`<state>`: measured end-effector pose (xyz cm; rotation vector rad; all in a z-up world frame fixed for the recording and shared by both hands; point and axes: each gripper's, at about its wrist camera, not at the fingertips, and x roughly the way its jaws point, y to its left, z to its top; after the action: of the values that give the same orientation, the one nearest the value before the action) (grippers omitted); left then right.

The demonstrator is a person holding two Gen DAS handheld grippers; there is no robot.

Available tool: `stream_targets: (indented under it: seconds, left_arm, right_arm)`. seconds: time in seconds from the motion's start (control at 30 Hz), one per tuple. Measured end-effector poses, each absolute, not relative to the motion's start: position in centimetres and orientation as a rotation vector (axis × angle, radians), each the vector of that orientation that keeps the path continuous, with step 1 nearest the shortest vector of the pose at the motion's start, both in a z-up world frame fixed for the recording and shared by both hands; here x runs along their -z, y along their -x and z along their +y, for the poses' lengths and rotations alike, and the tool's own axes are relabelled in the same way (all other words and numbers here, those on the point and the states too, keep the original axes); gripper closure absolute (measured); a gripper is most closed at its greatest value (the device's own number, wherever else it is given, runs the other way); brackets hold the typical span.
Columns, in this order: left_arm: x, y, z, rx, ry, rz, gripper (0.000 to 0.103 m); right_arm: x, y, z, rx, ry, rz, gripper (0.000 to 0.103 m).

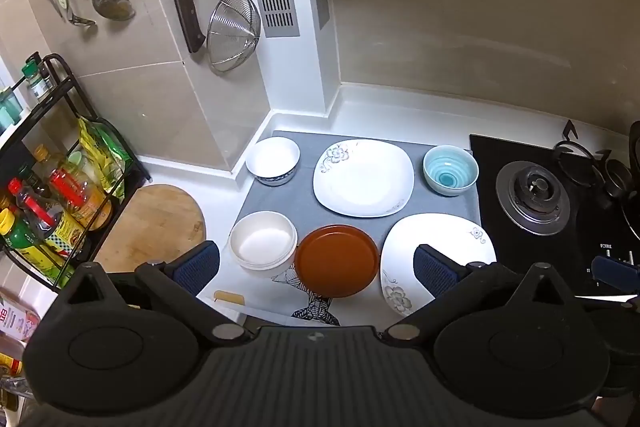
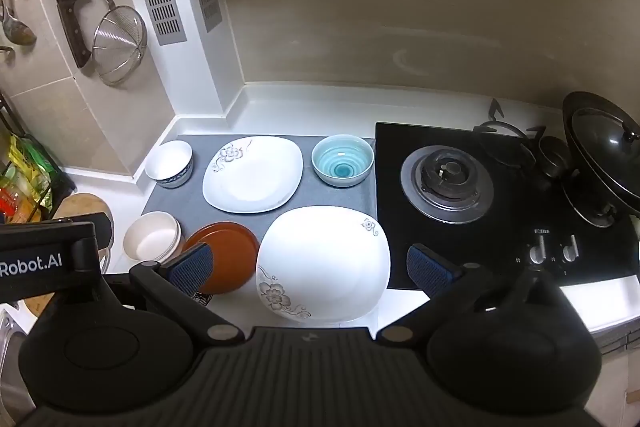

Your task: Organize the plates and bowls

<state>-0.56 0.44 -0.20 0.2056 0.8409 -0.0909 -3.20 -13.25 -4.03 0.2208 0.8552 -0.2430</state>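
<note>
both grippers hang over the front edge of the white counter (image 1: 224,291) with jaws spread wide and nothing in them. the left gripper (image 1: 316,269) sits above the brown plate (image 1: 337,259), which shows between its blue pads but isn't touched. the right gripper (image 2: 308,267) frames the near white square plate (image 2: 324,263) the same way, pads clear of it.

dishes are laid out on a grey mat (image 1: 300,203) that reaches the back corner of the counter. back row along the mat's far edge: white bowl with a blue base (image 1: 273,161) at the left corner, far white square plate (image 1: 363,177) in the middle, teal bowl (image 1: 451,170) at the right corner beside the black stove (image 1: 532,195). front row: cream bowl (image 1: 262,246) at the mat's left front corner, just beside the brown plate, then the near square plate at the right front, hanging over the mat's edge toward the stove.

wooden board (image 1: 156,223) and a bottle rack (image 1: 60,187) sit off to the left.
</note>
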Motion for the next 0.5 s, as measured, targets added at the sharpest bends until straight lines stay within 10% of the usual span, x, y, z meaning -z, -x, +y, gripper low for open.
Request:
stream_targets:
  seconds: [0.5]
  left_arm:
    - [0.04,1.66,0.31,0.079,-0.213,0.825,0.000]
  right_arm:
    - [3.76,4.11,-13.26,0.240,-0.223,0.854,0.000]
